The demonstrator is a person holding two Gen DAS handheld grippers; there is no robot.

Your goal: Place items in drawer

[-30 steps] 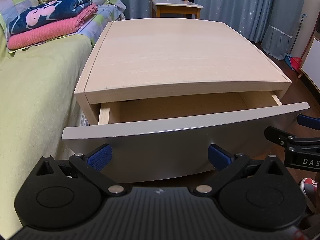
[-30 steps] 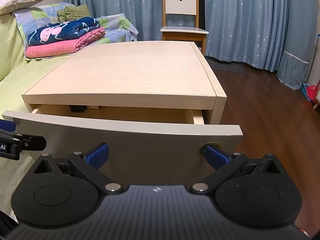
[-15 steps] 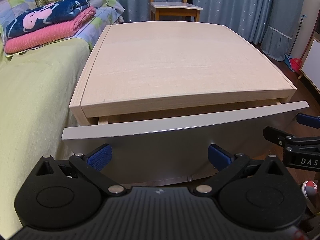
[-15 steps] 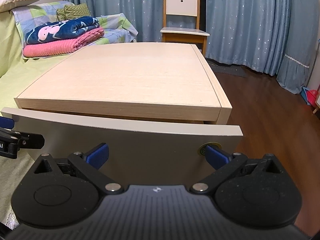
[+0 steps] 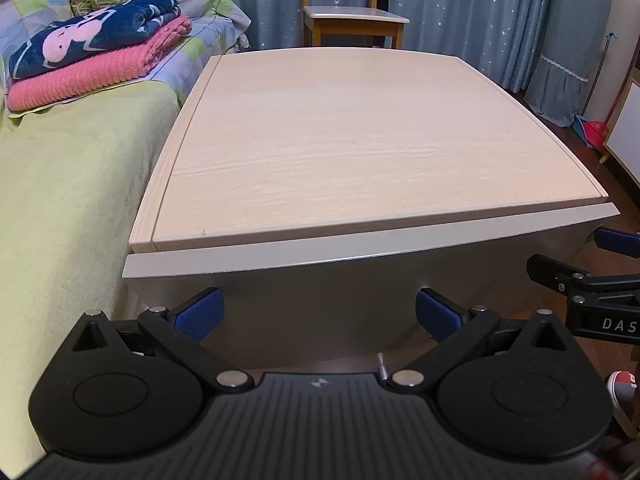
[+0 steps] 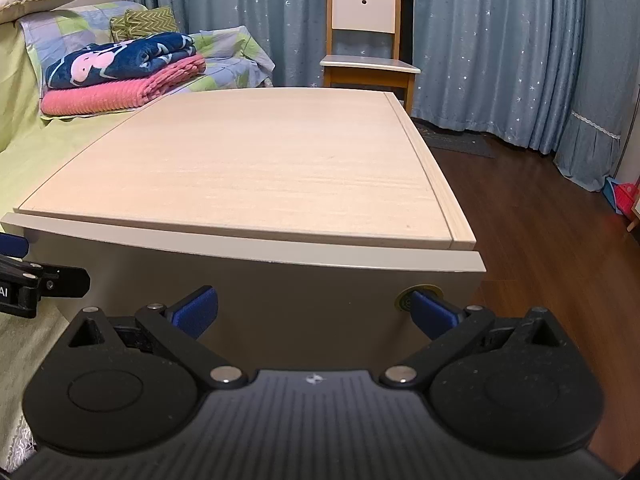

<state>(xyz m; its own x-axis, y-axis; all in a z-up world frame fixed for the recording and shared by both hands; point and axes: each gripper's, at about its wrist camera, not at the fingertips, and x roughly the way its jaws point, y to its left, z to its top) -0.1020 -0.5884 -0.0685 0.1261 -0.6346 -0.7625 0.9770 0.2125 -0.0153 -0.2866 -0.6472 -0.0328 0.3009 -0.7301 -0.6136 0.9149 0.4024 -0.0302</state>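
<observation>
From the left wrist view, the left tongs (image 5: 320,312) stand wide open with nothing between their blue pads, held right up against the grey front of the drawer (image 5: 320,304). The drawer front sits almost flush under the pale wooden top of the cabinet (image 5: 360,140), with only a thin seam showing, so no items can be seen inside. A bed (image 5: 68,184) with a green cover lies just beside the cabinet on its left, with folded blankets (image 5: 96,56) at its far end. The right tongs (image 5: 584,284) show at the right edge of this view, near the drawer's right end. From the right wrist view, the right tongs (image 6: 314,314) are also wide open and hold nothing, close against the drawer front (image 6: 280,300); whether the pads touch it cannot be told. One blue pad overlaps a small round lock (image 6: 406,300) near the drawer's right end. A chair (image 6: 368,40) stands beyond the cabinet before blue curtains. The step in hand looks like closing the drawer, and the task seems nearly done. The next move likely calls for a last even push from both sides, then drawing both tongs straight back.
</observation>
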